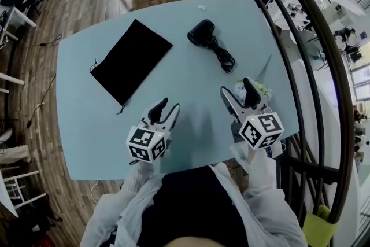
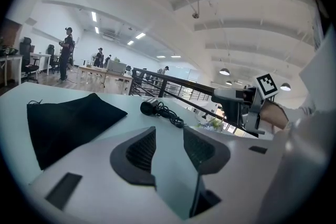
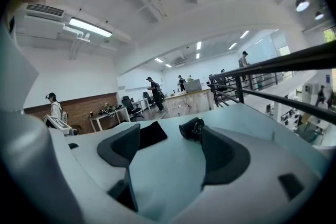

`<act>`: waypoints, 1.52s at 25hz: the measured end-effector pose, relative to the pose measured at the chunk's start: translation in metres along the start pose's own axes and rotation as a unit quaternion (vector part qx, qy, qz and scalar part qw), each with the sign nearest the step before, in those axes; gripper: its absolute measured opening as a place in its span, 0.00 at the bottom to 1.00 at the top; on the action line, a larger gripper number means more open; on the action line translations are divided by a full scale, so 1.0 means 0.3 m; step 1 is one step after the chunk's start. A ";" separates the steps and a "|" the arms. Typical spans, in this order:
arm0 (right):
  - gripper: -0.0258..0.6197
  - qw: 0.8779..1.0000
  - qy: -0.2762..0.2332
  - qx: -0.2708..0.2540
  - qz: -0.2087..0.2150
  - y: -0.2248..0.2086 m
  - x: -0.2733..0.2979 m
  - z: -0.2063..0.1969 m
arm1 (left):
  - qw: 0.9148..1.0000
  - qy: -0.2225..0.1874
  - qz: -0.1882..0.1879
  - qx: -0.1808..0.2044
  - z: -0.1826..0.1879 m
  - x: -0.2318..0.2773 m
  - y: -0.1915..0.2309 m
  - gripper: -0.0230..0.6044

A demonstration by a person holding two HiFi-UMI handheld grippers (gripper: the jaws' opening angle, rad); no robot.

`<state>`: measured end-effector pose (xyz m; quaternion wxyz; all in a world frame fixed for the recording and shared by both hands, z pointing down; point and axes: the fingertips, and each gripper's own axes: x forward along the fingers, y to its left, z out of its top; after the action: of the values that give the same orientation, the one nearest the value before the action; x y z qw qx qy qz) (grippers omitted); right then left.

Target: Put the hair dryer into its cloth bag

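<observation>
A black cloth bag (image 1: 132, 57) lies flat on the pale blue table (image 1: 191, 101), toward its far left. The black hair dryer (image 1: 202, 32) with its coiled cord (image 1: 222, 56) lies at the far middle-right. My left gripper (image 1: 166, 107) hovers near the table's front, open, nothing between its jaws. My right gripper (image 1: 237, 91) is at the front right, open and empty too. From the left gripper view the bag (image 2: 65, 122) is at left, the dryer (image 2: 150, 107) farther off, and the right gripper (image 2: 237, 107) at right. The right gripper view shows the dryer (image 3: 191, 127) ahead and the bag (image 3: 152, 134).
A dark curved railing (image 1: 300, 37) runs past the table's right edge. A small plant (image 1: 258, 89) sits by the right gripper. Beyond the table lie wooden floor, desks and chairs (image 1: 23, 3). People stand far off in the room (image 2: 66, 52).
</observation>
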<state>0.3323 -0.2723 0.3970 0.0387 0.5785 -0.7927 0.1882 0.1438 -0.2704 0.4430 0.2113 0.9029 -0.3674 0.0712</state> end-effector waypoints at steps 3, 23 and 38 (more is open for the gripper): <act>0.61 1.000 -0.004 -0.025 0.018 -0.012 0.037 0.081 | 1.000 -0.004 -0.006 0.000 0.028 0.033 0.000 0.32; 0.64 0.971 0.144 -0.170 0.087 -0.223 0.536 -0.050 | 0.998 -0.002 0.069 0.006 0.061 0.217 0.270 0.32; 0.64 0.941 0.272 -0.189 0.073 -0.373 0.777 -0.295 | 0.997 0.009 0.066 -0.025 0.045 0.321 0.328 0.32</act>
<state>0.3463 -0.4813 0.5724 0.3480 0.4278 -0.8130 0.1870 0.1445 -0.4002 0.4906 0.2317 0.8704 -0.4262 0.0836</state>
